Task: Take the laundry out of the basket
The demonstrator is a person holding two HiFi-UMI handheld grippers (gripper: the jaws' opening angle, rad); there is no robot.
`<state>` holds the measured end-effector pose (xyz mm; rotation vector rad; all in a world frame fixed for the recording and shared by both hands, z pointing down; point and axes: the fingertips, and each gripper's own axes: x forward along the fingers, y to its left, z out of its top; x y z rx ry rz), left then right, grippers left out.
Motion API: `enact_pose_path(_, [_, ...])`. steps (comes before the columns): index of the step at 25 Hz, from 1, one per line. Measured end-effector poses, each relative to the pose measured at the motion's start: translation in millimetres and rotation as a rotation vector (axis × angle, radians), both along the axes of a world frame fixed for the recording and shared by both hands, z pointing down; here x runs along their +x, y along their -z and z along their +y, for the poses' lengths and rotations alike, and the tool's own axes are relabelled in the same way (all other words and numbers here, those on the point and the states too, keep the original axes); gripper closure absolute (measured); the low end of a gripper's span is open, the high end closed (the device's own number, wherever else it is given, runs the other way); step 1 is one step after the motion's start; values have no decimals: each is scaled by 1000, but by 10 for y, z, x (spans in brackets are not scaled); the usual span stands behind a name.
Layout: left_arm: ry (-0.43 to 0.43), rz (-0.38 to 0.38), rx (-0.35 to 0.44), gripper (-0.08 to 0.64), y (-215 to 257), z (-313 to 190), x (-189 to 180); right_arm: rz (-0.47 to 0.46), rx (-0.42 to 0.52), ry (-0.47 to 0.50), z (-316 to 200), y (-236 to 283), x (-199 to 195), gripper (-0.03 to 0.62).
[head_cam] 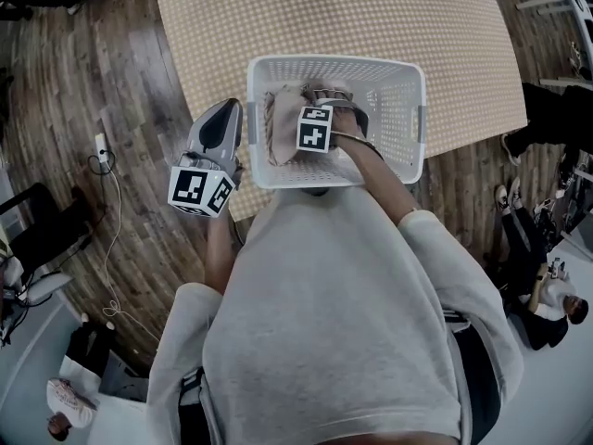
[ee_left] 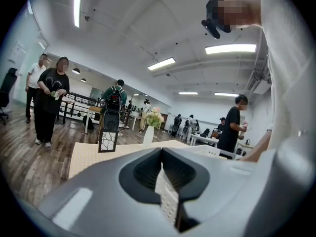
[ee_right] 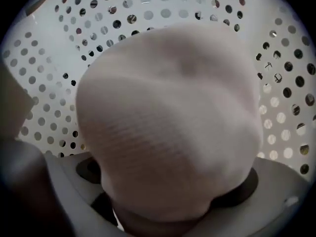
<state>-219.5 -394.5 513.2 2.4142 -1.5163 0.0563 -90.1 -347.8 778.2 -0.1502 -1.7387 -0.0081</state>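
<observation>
Currently the right gripper point(head_cam: 335, 109) is inside the basket point(head_cam: 405, 100) with its fingers set wide apart. A rounded bundle of laundry point(ee_right: 168, 117) lies between the fingers and bulges forward past them, covering the pads. Whether the pads touch the cloth cannot be told. Ahead of the fingers and to both sides, beyond the bundle, stands the perforated basket wall. The laundry is pale, soft and finely ribbed. From the head view it shows as a crumpled beige heap in the basket's left half, under and left of the fingers.

The left gripper point(head_cam: 226, 111) is outside the basket, just beside its left wall. Its fingers point(ee_left: 167, 194) are pressed together with nothing between them. Ahead of those fingers lie the table point(ee_left: 94, 154) and the open room. The basket stands on the table, at the edge near the person.
</observation>
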Motion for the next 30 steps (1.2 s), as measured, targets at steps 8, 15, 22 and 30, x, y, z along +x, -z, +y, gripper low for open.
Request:
enact_pose_path(8, [-7, 4, 8, 552, 24, -13, 29, -10, 11, 9, 11, 8, -17, -6])
enact_pose_path(15, [-5, 11, 12, 552, 50, -4, 68, -23, 0, 15, 121, 163, -31, 324])
enact_pose_path(22, [8, 18, 26, 552, 102, 10, -16, -76, 17, -16, 161, 214, -67, 414])
enact_pose_path(30, [20, 17, 48, 552, 170, 35, -38, -244, 320, -110, -279, 1018, -29, 433])
